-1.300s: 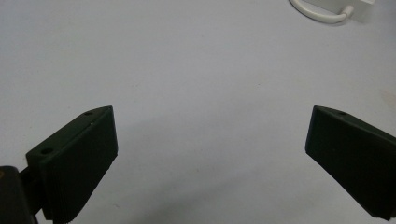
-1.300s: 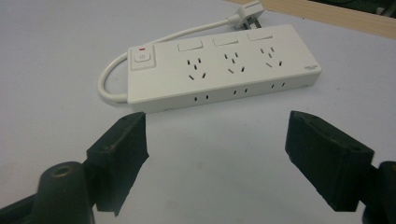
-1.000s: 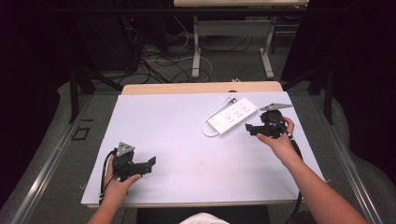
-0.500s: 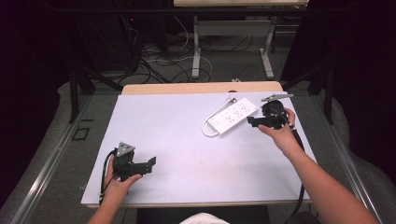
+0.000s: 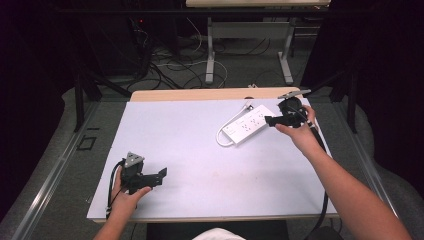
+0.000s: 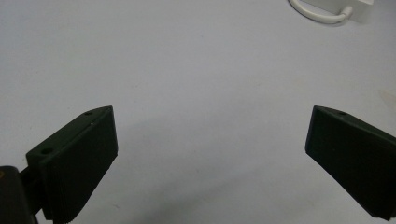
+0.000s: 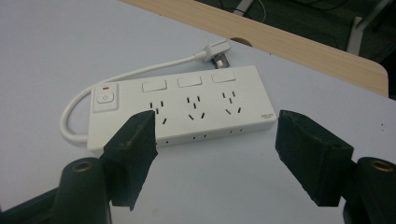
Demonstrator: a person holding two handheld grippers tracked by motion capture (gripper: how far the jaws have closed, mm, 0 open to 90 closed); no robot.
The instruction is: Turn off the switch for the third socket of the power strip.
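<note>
A white power strip [image 5: 248, 125] with three sockets and a switch lies at the far right of the table, its short cord [image 7: 74, 112] looped round to a plug [image 7: 217, 49]. My right gripper [image 5: 272, 120] hovers just right of the strip, pointing left at it. In the right gripper view its jaws [image 7: 215, 119] stand open above the strip's near edge with nothing between the pads. My left gripper [image 5: 161, 176] rests low at the front left, pointing right. Its jaws [image 6: 210, 116] are wide open over bare table.
A pale sheet [image 5: 200, 150] covers the table, with a wooden strip [image 5: 200, 94] showing along the far edge. Beyond the table are desk legs and cables on the floor [image 5: 175, 65]. The person's forearms come in from the bottom.
The right gripper has lifted a little and moved toward the far edge, beside the strip's right end. The left gripper has stayed where it was.
</note>
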